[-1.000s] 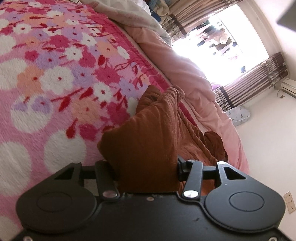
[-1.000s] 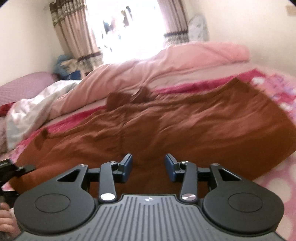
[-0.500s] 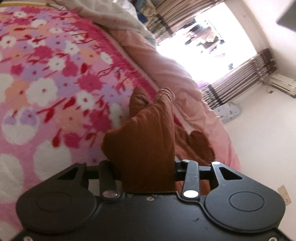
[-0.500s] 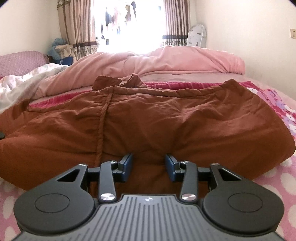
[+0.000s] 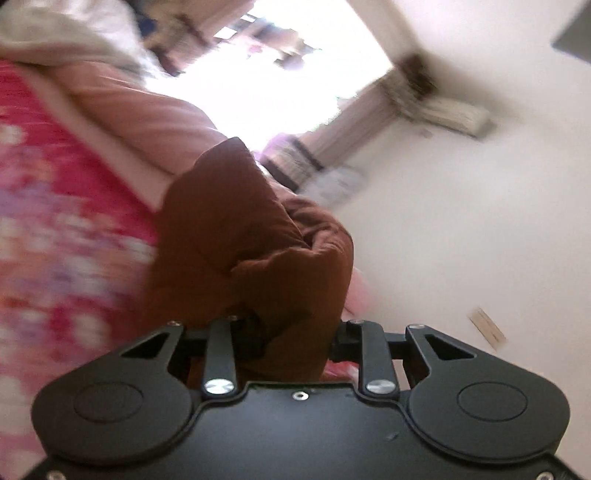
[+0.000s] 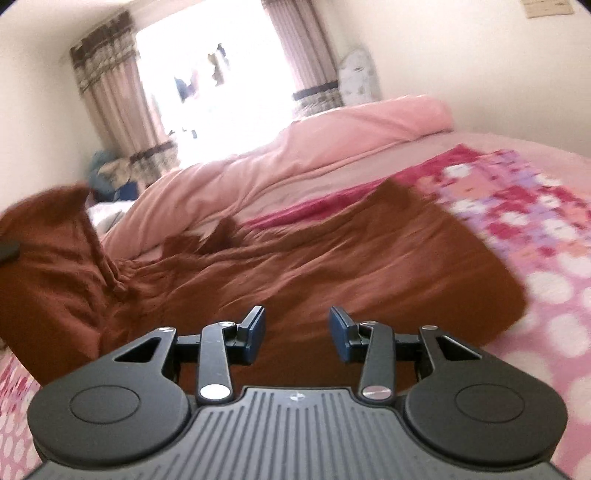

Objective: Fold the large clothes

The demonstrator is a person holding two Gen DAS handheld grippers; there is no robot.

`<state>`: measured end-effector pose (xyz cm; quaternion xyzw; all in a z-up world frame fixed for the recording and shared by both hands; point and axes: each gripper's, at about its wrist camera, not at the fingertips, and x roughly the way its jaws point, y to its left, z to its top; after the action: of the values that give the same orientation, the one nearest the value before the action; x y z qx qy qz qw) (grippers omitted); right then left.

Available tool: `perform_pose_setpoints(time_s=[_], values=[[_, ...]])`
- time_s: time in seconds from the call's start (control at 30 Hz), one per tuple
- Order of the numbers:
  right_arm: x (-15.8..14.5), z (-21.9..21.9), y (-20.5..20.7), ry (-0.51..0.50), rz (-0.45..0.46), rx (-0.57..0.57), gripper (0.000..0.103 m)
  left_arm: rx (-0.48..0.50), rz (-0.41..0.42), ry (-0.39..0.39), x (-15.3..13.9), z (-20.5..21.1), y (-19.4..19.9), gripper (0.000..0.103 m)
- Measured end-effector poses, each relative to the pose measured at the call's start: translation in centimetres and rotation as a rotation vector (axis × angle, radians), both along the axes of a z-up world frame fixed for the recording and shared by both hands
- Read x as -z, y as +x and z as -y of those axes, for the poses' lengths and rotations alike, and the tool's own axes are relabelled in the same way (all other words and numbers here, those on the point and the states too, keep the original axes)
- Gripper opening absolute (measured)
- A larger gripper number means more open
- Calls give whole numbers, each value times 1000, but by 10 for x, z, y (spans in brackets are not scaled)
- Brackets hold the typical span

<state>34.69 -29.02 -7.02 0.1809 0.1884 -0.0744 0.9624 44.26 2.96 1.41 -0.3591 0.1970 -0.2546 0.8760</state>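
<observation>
A large brown garment (image 6: 332, 266) lies spread over the flowered bed cover. Its left part (image 6: 48, 229) is raised off the bed in the right wrist view. My left gripper (image 5: 295, 334) holds a bunched fold of the brown garment (image 5: 240, 240) in the air, and its jaws are closing on the cloth between them. My right gripper (image 6: 297, 328) hovers low over the near edge of the garment. It is open, its blue pads (image 6: 255, 328) stand apart, and nothing is clamped between them.
A pink-and-white flowered blanket (image 6: 517, 229) covers the bed. A rolled pink duvet (image 6: 351, 136) lies along the far side, with white bedding (image 5: 55, 33) beyond it. Behind are a bright window (image 6: 207, 92) with striped curtains and a pale wall (image 5: 461, 221).
My left gripper has risen and tilted with the brown fold, its jaws narrowing on it. In the right wrist view the garment's left side has lifted, and that view has shifted sideways.
</observation>
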Motion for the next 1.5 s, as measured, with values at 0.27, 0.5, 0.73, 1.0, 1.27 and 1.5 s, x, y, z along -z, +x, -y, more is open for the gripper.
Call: perform_pose_setpoints(time_s=[0.27,0.5,0.73,1.0,1.27,1.5], values=[[6,69,-37,52,20,119,48,316,-14,42,13,182,33,25],[12,116,-63,63,-8,199,48,454,-177,148,106,272,79,76],[12,130,-70,147,15,179,49,522,-197,35,81,256,84,83],[15,134,-68,426,106,-12,66,309,27,266,47,162,-3,83],[23,139,-19,605,92,-56,74,189,-60,481,102,134,-28,83],[24,142,17,580,20,11,74,121,-112,602,125,141,-12,77]])
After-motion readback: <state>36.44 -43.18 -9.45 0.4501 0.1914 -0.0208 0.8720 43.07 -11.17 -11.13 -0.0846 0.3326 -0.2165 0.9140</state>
